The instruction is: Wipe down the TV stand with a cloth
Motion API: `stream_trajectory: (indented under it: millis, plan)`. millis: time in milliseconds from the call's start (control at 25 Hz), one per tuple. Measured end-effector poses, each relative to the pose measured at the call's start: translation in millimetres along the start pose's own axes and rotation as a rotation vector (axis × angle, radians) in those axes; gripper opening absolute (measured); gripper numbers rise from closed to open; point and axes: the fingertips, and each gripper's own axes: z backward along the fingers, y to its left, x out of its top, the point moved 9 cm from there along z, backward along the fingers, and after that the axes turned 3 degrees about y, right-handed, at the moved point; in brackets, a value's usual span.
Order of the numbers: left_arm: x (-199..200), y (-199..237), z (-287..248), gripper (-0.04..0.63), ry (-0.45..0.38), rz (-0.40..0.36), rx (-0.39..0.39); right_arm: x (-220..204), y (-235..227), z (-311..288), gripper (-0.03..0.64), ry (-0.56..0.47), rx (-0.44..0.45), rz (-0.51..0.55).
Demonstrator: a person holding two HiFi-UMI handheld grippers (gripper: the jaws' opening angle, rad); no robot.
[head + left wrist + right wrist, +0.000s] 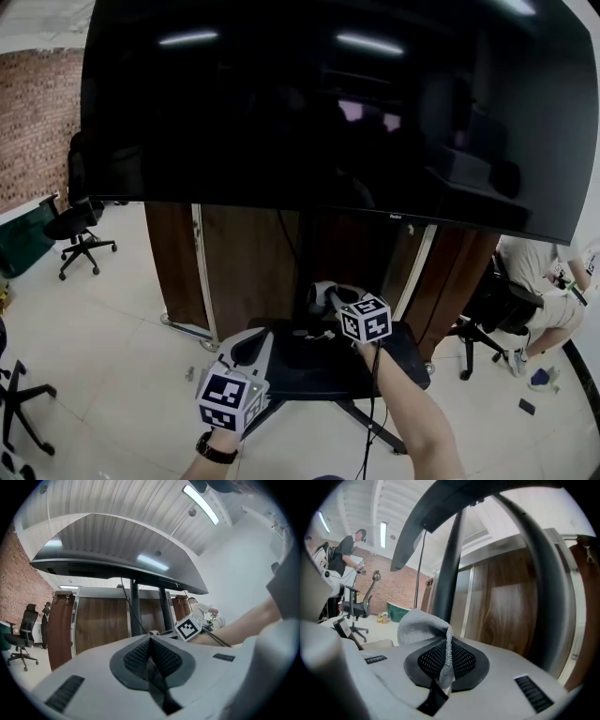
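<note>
On your left runs a red brick wall [33, 122], with a black office chair [80, 232] and a dark green bin [21, 246] before it on the pale tiled floor [112, 347]. Ahead of you stand brown wooden panels [248, 272] edged in metal. Above you, a white slatted ceiling [117, 508] carries a long strip light [202, 504]. At your right a person [539, 272] sits on a dark chair [492, 300].

Strip lights [201, 504] on the ceiling give bright, even light. They glare as pale streaks on the dark TV [328, 112], and the stand [309, 370] below sits in soft shadow. Both gripper views are fisheye: corners black, straight lines bowed, nearest foreground blurred. The head view bends at its edges.
</note>
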Motion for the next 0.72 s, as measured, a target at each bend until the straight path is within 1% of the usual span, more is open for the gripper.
stream_trajectory:
  millis: [120,200,280,320,400,440,520,600,720]
  plan:
    - [6.6,-4.7,-5.7,0.026,-0.018,-0.011,-0.025,49.3,-16.8,45.3,0.006,-0.176,-0.15,0.107]
    - [18.8,-11.4,-16.0,0.026,-0.028,-0.016,-0.064,87.7,-34.0,81.3,0.006,-0.279,-0.262,0.146]
    - [31.2,-20.3,-29.2,0.026,-0.036,-0.014,-0.108,116.0,-55.4,112.0,0.006,-0.338,-0.365,0.151]
    - [35.7,-25.2,-35.5,0.026,-0.039,-0.008,-0.128,123.6,-66.6,122.9,0.006,-0.345,-0.407,0.156]
    - [39.0,-35.3,-45.4,0.027,-0.037,0.009,-0.16,120.8,-88.4,133.3,0.006,-0.309,-0.462,0.152]
    - [37.6,-40.6,-49.1,0.026,-0.031,0.016,-0.176,109.2,-98.4,133.2,0.006,-0.267,-0.471,0.135]
    - [30.0,-51.6,-54.1,0.028,-0.011,0.03,-0.205,68.8,-111.7,126.2,0.006,-0.147,-0.462,0.086]
    - [20.6,-60.9,-55.0,0.026,0.012,0.041,-0.224,19.3,-112.5,120.8,0.006,-0.028,-0.444,0.042]
    - [10.9,-67.9,-51.0,0.028,0.039,0.042,-0.232,-40.2,-102.5,124.9,0.006,0.091,-0.426,0.0]
